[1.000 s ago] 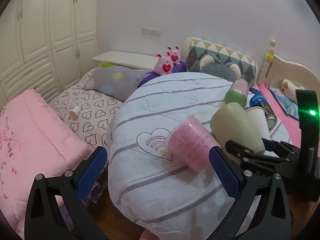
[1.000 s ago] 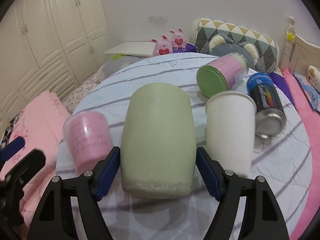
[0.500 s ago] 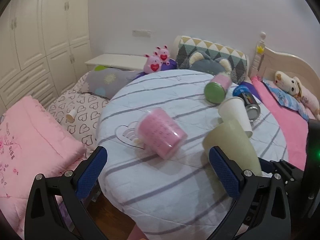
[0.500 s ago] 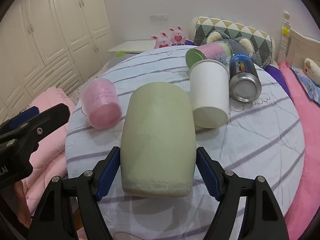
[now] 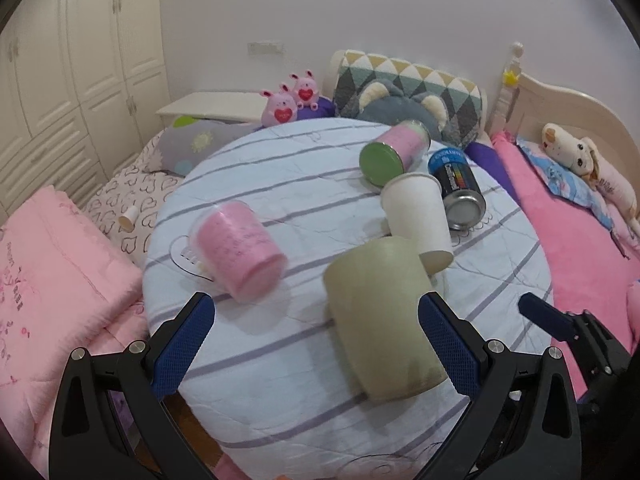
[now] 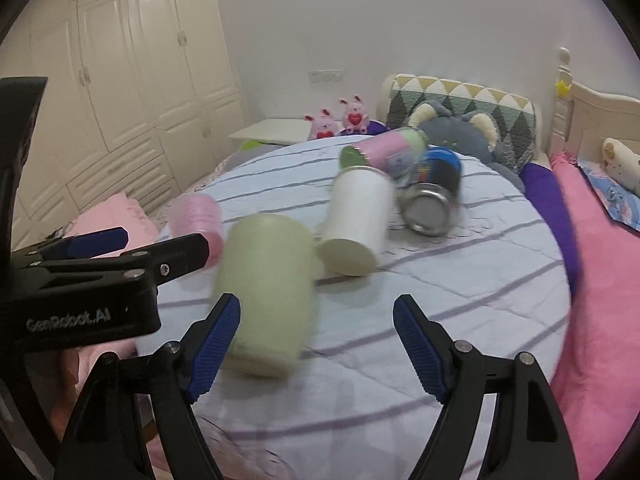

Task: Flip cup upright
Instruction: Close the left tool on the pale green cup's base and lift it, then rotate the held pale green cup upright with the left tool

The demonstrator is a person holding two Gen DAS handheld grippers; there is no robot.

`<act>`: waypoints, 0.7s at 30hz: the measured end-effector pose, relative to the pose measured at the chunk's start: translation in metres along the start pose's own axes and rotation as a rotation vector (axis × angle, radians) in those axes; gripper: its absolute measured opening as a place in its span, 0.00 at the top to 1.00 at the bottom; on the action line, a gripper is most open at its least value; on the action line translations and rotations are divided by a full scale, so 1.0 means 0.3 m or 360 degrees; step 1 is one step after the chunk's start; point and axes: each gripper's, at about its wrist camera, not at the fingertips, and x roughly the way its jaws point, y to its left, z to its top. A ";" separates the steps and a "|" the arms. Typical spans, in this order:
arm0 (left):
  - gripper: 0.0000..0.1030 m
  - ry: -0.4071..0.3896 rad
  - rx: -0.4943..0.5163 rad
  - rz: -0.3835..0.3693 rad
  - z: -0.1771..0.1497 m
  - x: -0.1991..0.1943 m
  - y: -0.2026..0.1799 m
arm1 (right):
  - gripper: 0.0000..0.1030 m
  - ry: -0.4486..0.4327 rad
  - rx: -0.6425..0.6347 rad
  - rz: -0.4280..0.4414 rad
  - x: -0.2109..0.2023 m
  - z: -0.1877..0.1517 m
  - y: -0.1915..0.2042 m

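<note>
A: How should the step in hand be done well?

B: The green cup (image 5: 384,320) is best taken across its body, pads kept low and square, then tipped about its rim and set down slowly, so that the white paper cup (image 5: 418,216) just behind it is not knocked.

A: What is held by the tongs?

B: Nothing, it appears. The right tongs (image 6: 318,348) are spread wide, the cup standing at the left pad, contact uncertain. The left tongs (image 5: 316,348) are likewise wide apart and empty.

A: How is the cup seen, and where?

B: A pale green, matte, handleless cup is seen on the striped round counter (image 5: 280,184), near its front edge, apparently mouth-down and blurred. A pink cup (image 5: 240,252) lies well apart on its side.
</note>
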 end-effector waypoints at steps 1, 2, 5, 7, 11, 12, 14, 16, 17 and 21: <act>0.00 0.0011 -0.0006 0.0003 0.001 0.008 -0.016 | 0.22 -0.0004 0.0003 0.0002 -0.001 -0.002 -0.013; 0.00 0.0020 -0.0014 0.0008 0.000 0.016 -0.030 | 0.22 -0.0011 0.0006 0.0002 -0.004 -0.003 -0.029; 0.00 0.0053 -0.0034 0.0033 0.005 0.047 -0.069 | 0.22 -0.0014 0.0015 -0.0001 -0.008 -0.008 -0.082; 0.00 0.0072 -0.0026 0.0040 0.012 0.069 -0.095 | 0.22 -0.0019 0.0020 -0.0015 -0.010 -0.013 -0.111; 0.00 0.0140 -0.0005 0.0084 0.026 0.131 -0.145 | 0.22 -0.0025 0.0059 0.0000 -0.007 -0.023 -0.191; 0.00 0.0155 -0.0002 0.0096 0.027 0.144 -0.154 | 0.22 -0.0024 0.0065 0.0002 -0.003 -0.025 -0.205; 0.00 0.0187 0.0006 0.0118 0.033 0.175 -0.173 | 0.22 -0.0019 0.0071 0.0013 0.009 -0.027 -0.229; 0.00 0.0224 -0.0013 0.0150 0.038 0.205 -0.179 | 0.22 -0.0018 0.0074 0.0022 0.019 -0.027 -0.244; 0.00 0.0240 -0.0036 0.0153 0.039 0.218 -0.177 | 0.22 -0.0008 0.0076 0.0030 0.026 -0.029 -0.251; 0.00 0.0312 -0.0122 0.0154 0.041 0.269 -0.167 | 0.22 0.0011 0.0073 0.0060 0.047 -0.034 -0.271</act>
